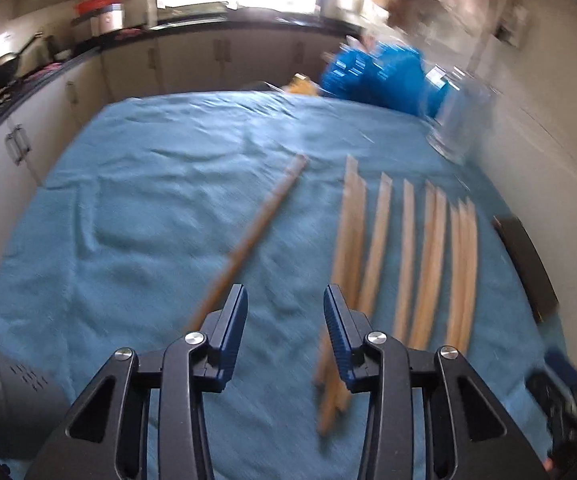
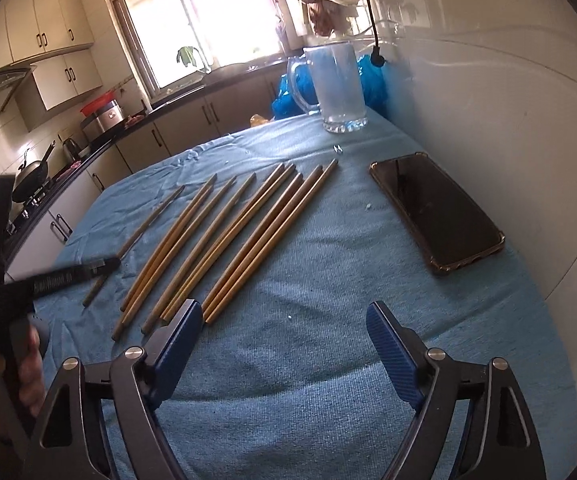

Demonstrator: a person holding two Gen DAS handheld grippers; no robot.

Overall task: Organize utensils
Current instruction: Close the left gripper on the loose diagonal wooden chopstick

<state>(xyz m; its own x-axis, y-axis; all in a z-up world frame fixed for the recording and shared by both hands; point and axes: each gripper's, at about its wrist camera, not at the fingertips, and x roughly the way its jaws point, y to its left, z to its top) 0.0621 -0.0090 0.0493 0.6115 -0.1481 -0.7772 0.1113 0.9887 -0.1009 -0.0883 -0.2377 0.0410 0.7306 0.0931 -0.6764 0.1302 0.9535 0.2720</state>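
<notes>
Several wooden chopsticks [image 2: 224, 240] lie side by side on the blue cloth [image 2: 328, 360]. One darker chopstick [image 2: 140, 232] lies apart at the left; in the blurred left wrist view it [image 1: 256, 232] runs diagonally ahead of my left gripper [image 1: 286, 300], which is open and empty, with the lighter chopsticks [image 1: 408, 256] to its right. A frosted glass mug [image 2: 338, 88] stands at the cloth's far edge. My right gripper [image 2: 284, 312] is open and empty, just right of the chopsticks' near ends. The left gripper's body [image 2: 48, 276] shows at the left of the right wrist view.
A dark phone [image 2: 438, 210] lies on the cloth near the white wall [image 2: 508, 120] at right. A blue bag [image 2: 288, 96] sits behind the mug. Kitchen counters with a wok [image 2: 32, 176] lie beyond the table's left edge.
</notes>
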